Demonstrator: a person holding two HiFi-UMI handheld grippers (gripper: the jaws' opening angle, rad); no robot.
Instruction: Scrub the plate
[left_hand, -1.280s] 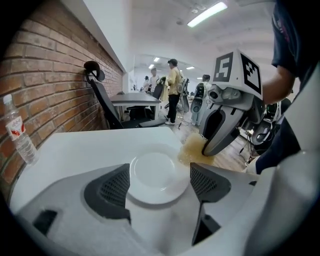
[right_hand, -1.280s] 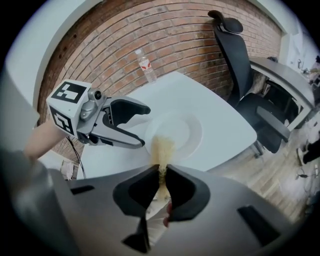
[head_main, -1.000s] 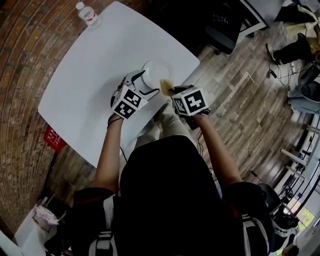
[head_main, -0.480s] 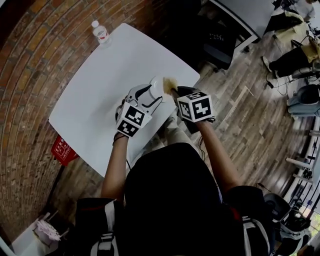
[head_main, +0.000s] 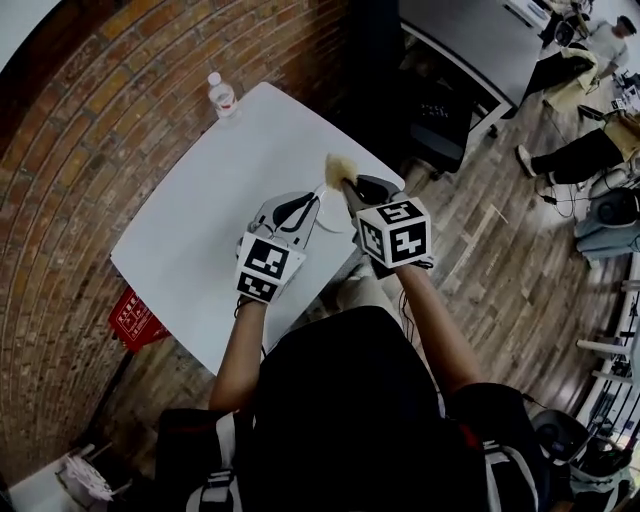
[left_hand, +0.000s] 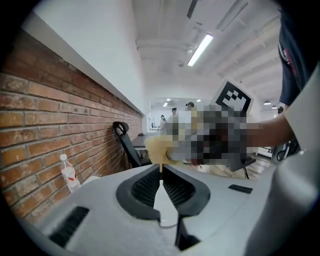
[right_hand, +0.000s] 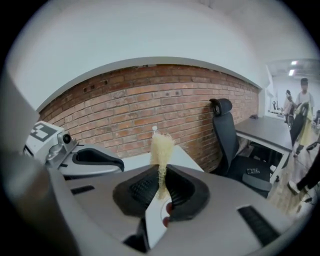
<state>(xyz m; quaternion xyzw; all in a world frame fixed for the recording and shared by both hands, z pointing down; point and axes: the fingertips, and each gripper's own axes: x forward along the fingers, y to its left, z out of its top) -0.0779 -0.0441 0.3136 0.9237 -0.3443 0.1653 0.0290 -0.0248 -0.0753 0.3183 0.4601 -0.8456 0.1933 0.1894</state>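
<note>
The white plate (head_main: 334, 219) lies near the right edge of the white table (head_main: 200, 230), partly hidden below the two grippers. My left gripper (head_main: 312, 201) (left_hand: 161, 172) is raised above it. Its jaws have just been closing and now meet with nothing between them. To its right, my right gripper (head_main: 345, 186) (right_hand: 161, 182) is shut on a yellow fibrous scrubber (head_main: 337, 168) (right_hand: 161, 147), which sticks out past the fingertips. The scrubber (left_hand: 156, 148) also shows just ahead of the left jaws.
A water bottle (head_main: 221, 97) (left_hand: 69, 172) stands at the table's far corner by the brick wall. A black office chair (head_main: 435, 120) (right_hand: 230, 135) and a grey desk are beyond the table's right side. A red object (head_main: 135, 320) lies on the floor at left.
Both grippers have risen from the table and the plate. The left jaws, open round the plate's edge before, have closed empty. The right still holds the scrubber.
</note>
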